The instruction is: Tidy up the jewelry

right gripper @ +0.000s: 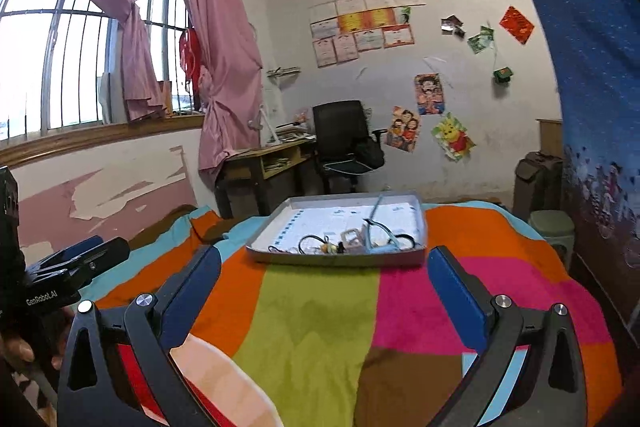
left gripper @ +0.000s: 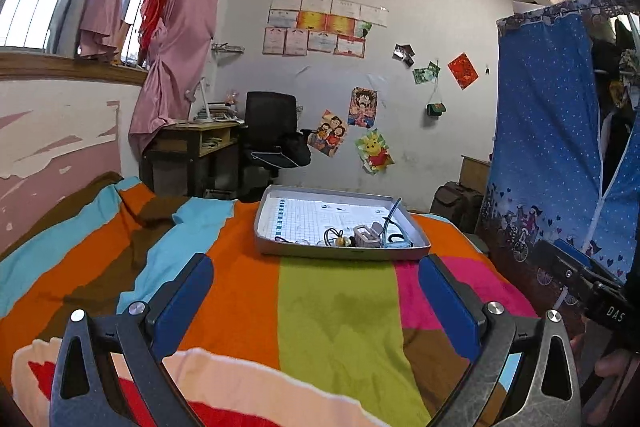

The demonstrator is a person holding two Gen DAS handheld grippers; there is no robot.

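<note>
Bright daylight from the blown-out window (right gripper: 48, 67); fisheye bends edges, slight blur throughout.

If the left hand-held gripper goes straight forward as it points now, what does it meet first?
Probably the near wall of the grey tray on the striped blanket; the left hand-held gripper is open and nothing lies between, though depth is unclear.

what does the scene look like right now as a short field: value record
surface: striped multicoloured blanket on a bed
container: shallow grey cardboard tray, far end of the blanket
contents: tangled jewelry pieces bunched along the tray's near edge, with dark cords and a light blue strap; rest of tray floor bare
left gripper: open, empty, above the blanket, short of the tray
right gripper: open, empty, also short of the tray
progress: nothing picked up
</note>
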